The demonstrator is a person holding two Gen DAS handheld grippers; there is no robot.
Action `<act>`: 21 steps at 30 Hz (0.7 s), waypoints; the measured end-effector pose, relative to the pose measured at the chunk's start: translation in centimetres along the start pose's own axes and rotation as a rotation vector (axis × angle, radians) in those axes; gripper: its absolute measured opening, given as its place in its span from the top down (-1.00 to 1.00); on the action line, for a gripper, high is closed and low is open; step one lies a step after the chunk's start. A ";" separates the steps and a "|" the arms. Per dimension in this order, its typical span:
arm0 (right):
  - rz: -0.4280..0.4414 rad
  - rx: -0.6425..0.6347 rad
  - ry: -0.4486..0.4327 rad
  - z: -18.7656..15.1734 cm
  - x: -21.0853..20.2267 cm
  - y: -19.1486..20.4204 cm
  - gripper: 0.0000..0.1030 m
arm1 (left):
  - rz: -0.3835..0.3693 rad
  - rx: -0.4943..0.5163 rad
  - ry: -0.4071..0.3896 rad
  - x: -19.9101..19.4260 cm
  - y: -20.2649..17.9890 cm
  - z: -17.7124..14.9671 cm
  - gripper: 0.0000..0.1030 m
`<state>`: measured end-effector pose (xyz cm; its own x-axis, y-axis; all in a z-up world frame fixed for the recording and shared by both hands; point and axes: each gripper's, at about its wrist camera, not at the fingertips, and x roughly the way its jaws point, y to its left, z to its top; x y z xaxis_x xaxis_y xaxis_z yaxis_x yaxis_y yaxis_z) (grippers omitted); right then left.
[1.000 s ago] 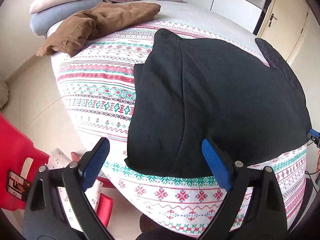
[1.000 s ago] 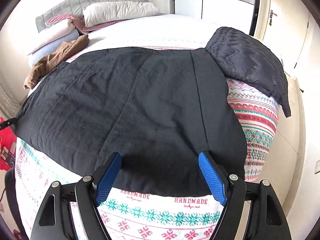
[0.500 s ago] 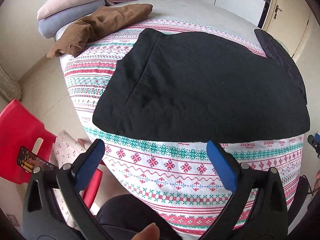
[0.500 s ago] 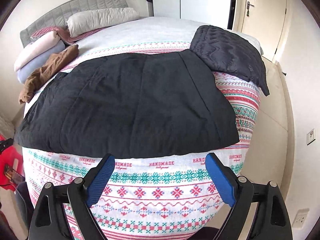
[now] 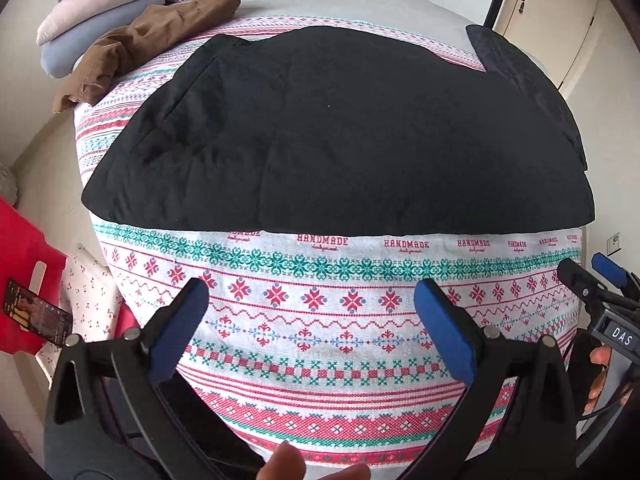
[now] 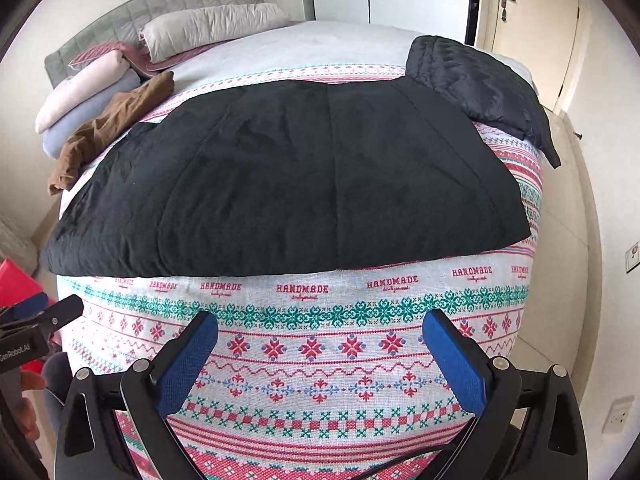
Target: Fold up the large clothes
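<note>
Two views, left wrist first: black garment [image 5: 340,132] lies flat across the patterned bedspread [image 5: 320,300], its near hem straight and just short of the bed's edge.
Left gripper [image 5: 310,312]: jaws spread wide after just opening, nothing between them, clear of the cloth.
Progress: likely one fold laid; further folds probably remain.
Right wrist view, right gripper [image 6: 320,346]: also released, jaws just opened, empty.
Fabric: black garment [image 6: 288,176] is matte, soft, faintly seamed in panels, roughly rectangular.
Waiting: quilted dark jacket [image 6: 480,84] and crumpled brown garment [image 6: 112,128] look unfolded.
</note>
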<state>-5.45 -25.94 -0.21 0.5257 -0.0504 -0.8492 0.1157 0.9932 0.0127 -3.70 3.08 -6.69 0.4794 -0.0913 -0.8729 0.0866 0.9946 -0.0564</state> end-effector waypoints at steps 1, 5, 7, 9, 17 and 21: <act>-0.013 -0.002 -0.002 -0.1 -0.1 0.3 -1.00 | -0.001 0.007 -0.006 -0.1 -0.4 -0.1 -0.98; -0.037 -0.028 -0.007 -0.5 -0.2 1.3 -1.00 | 0.020 0.030 -0.025 -0.2 -1.4 -0.1 -0.98; -0.038 -0.041 -0.003 -0.6 0.0 1.7 -1.00 | 0.024 0.054 -0.033 -0.2 -1.9 -0.2 -0.98; -0.038 -0.044 0.005 -0.6 0.3 1.9 -1.00 | 0.026 0.061 -0.036 -0.3 -2.2 -0.4 -0.98; -0.032 -0.037 -0.004 -0.8 0.2 2.2 -1.00 | 0.025 0.037 -0.035 -0.4 -2.8 -0.8 -0.98; -0.028 -0.031 -0.007 -0.9 0.1 2.3 -1.00 | 0.023 0.040 -0.031 -0.3 -3.1 -0.8 -0.98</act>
<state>-5.84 -23.56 -0.74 0.5282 -0.0786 -0.8455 0.1045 0.9942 -0.0272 -4.83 0.10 -6.68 0.5084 -0.0707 -0.8582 0.1097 0.9938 -0.0169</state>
